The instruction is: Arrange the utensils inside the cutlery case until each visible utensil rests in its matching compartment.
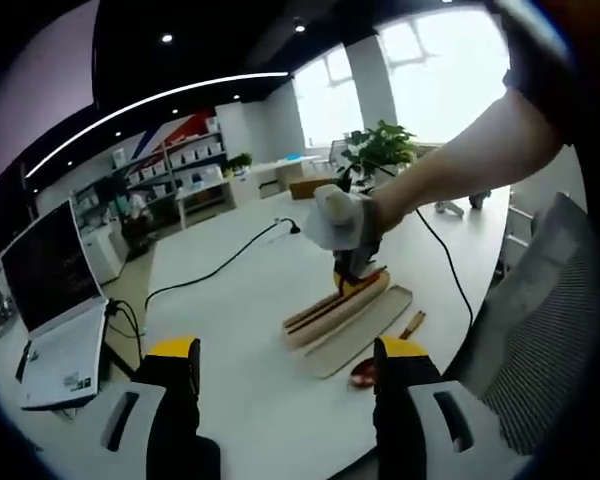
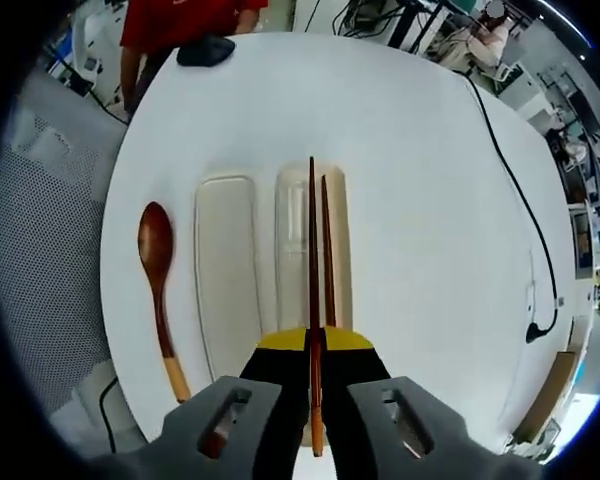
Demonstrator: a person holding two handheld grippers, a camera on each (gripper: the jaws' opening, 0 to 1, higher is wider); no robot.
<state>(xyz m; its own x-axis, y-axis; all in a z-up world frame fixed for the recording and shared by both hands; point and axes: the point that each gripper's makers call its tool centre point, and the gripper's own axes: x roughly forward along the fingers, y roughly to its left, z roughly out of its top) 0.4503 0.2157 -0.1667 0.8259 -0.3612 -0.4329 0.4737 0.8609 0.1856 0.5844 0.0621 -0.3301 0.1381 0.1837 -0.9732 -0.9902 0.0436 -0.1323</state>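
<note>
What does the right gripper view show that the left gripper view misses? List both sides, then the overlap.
Right gripper view: the whole spoon lying beside the cutlery case, and a person in a red top at the far edge of the table. Left gripper view: a laptop, a potted plant, a mesh chair, and the left gripper with open jaws. Shared: the white table, the case, the black cable, and the right gripper shut on the chopsticks at the case.

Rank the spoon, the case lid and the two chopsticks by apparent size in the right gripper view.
1. Case lid, clearly largest.
2. Spoon.
3. Chopsticks: longer than the spoon, but far thinner. One is held nearer the camera, so their order against the spoon is unsure.
</note>
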